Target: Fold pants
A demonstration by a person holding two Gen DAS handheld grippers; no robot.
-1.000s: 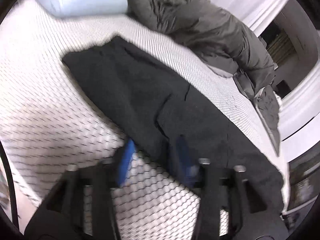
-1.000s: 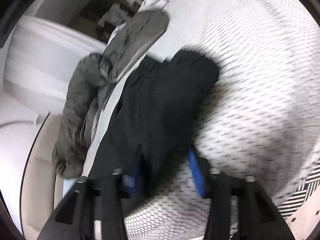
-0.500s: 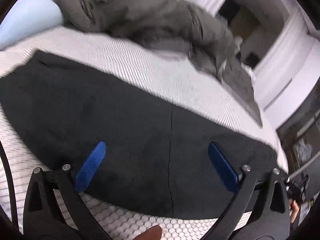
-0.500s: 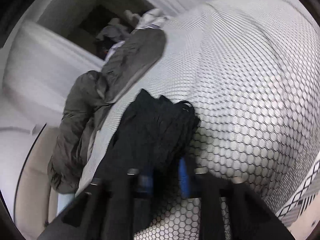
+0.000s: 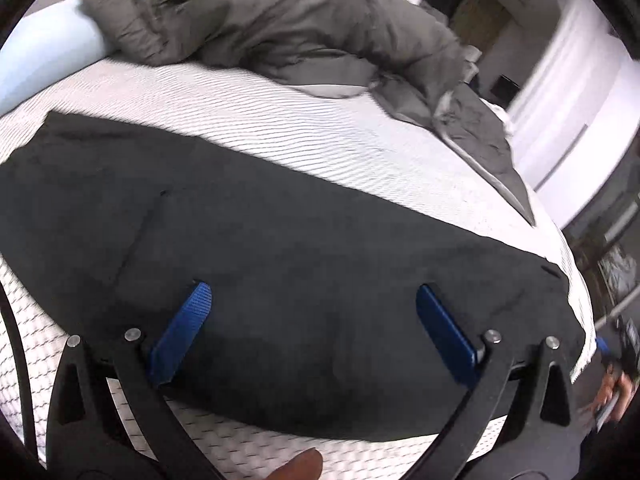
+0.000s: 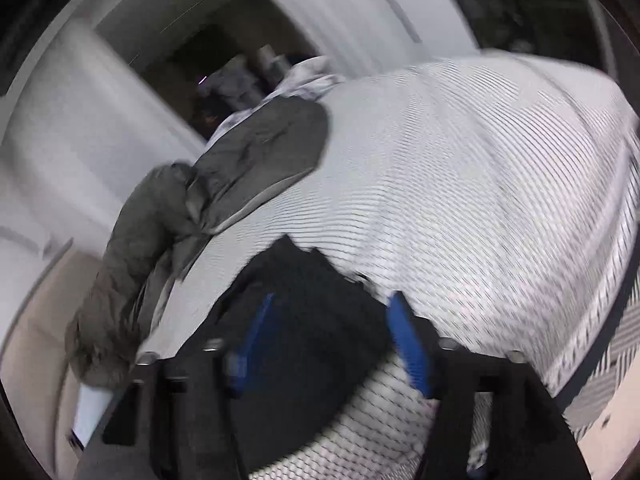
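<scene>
Plainly, the black pants (image 5: 304,256) are laid out long and flat across the bed (image 5: 304,136) with its white patterned cover. The left tongs (image 5: 312,320) are spread wide above the cloth — nothing is gripped between the blue pads (image 5: 182,332). The right tongs (image 6: 332,336) are seen through blur at one end of the pants (image 6: 304,320); their jaws are opening, with dark fabric lying between them but not pressed. A grey quilt (image 5: 280,28) is bunched along the far side, beside a pale blue pillow (image 5: 44,56).
</scene>
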